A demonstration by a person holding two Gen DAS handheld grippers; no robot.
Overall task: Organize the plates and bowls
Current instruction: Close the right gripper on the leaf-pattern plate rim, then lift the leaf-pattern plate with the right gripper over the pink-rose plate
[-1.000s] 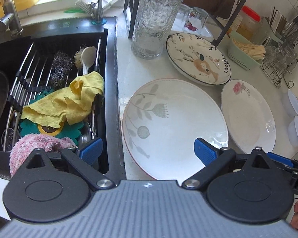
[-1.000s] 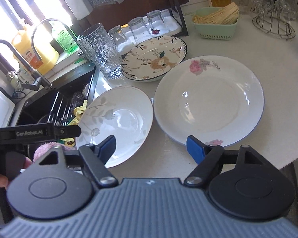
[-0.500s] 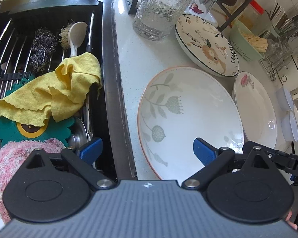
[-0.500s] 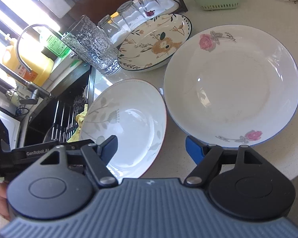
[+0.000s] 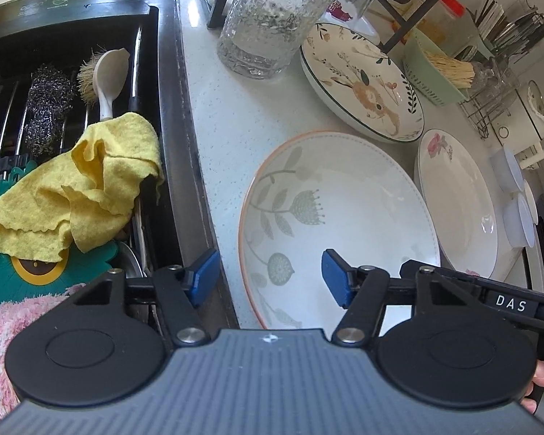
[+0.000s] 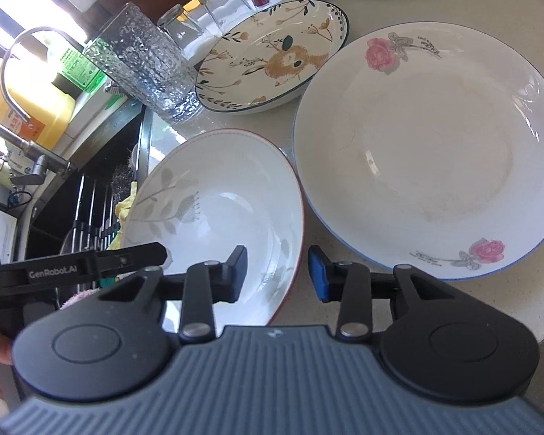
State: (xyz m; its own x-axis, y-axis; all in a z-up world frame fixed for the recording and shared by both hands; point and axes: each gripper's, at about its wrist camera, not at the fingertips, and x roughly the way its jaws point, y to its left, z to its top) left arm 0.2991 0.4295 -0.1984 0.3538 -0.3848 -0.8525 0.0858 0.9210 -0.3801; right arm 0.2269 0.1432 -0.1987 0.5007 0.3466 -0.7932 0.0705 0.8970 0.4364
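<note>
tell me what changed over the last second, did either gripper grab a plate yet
Both grippers moved in toward the leaf-pattern bowl. The left gripper and right gripper narrowed their jaws, each now straddling a side of its rim, not yet shut on it. The rose plate and deer plate stayed put.

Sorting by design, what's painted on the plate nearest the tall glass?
The plate shows an orange-brown deer among leafy sprigs, with a dark rim; clearest in the right wrist view.
</note>
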